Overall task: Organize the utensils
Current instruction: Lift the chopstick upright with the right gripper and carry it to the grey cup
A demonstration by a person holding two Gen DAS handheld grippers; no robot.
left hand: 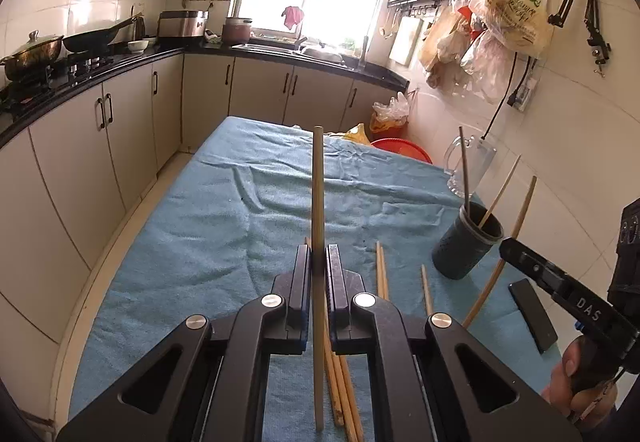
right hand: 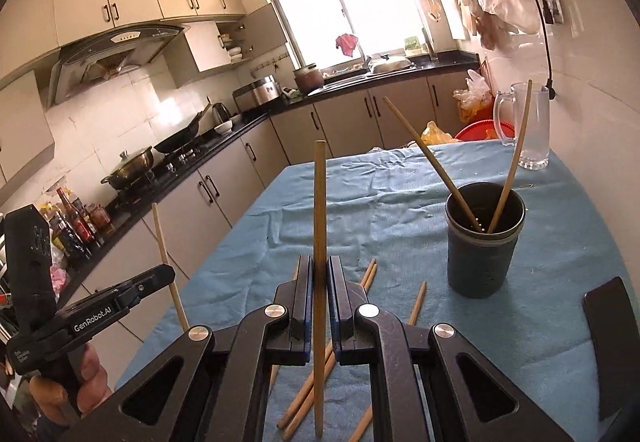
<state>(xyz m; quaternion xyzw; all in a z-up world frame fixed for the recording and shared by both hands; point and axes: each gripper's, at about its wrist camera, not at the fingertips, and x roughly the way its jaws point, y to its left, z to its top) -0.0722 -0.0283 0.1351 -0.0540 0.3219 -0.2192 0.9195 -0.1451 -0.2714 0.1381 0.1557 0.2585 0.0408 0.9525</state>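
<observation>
A dark round holder (right hand: 485, 242) stands upright near the worktop's right edge with two chopsticks (right hand: 430, 153) leaning inside. Each gripper pinches one pale chopstick (left hand: 318, 201) upright, and loose wooden chopsticks (right hand: 308, 398) lie scattered by the near edge.

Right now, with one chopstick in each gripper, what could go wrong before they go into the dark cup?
1. The left gripper and right gripper each pinch a long chopstick at one spot, so it might pivot or slip.
2. The dark cup already holds two leaning chopsticks; a new one may knock them or tip the cup.
3. The glass mug stands behind the cup and could be hit.
</observation>
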